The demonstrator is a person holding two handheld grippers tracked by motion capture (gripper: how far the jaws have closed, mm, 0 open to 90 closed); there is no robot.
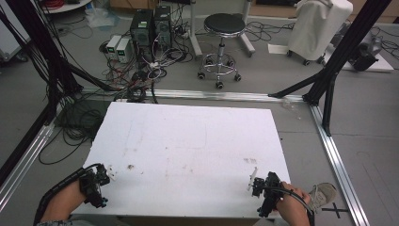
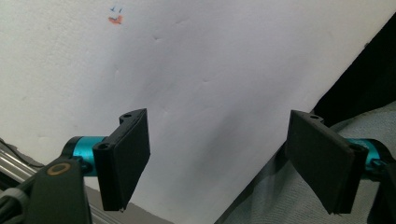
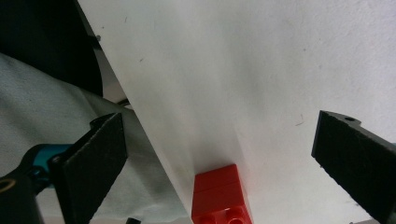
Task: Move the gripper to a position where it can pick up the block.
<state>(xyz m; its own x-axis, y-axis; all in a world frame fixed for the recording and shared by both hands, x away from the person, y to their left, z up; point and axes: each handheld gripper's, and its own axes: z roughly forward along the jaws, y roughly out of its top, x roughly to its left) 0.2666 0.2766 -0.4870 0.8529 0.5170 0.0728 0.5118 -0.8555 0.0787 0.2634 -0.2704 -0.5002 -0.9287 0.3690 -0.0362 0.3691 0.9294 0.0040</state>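
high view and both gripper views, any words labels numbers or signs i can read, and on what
None can be read.
Small blue and orange mark on the white table at: too blurred to tell if it is writing.
Red brick between the open right gripper jaws: no print shows.
Boxes on the floor: labels too small.

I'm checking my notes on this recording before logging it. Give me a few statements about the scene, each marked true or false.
1. Both grippers are open. True: the left gripper and the right gripper each show jaws set wide apart.
2. A blue brick lies between the right gripper's jaws. False: the brick is red.
3. The left gripper holds the brick. False: nothing sits between its jaws.
4. The table has a white top. True.
5. A black stool stands on the floor beyond the table. True.
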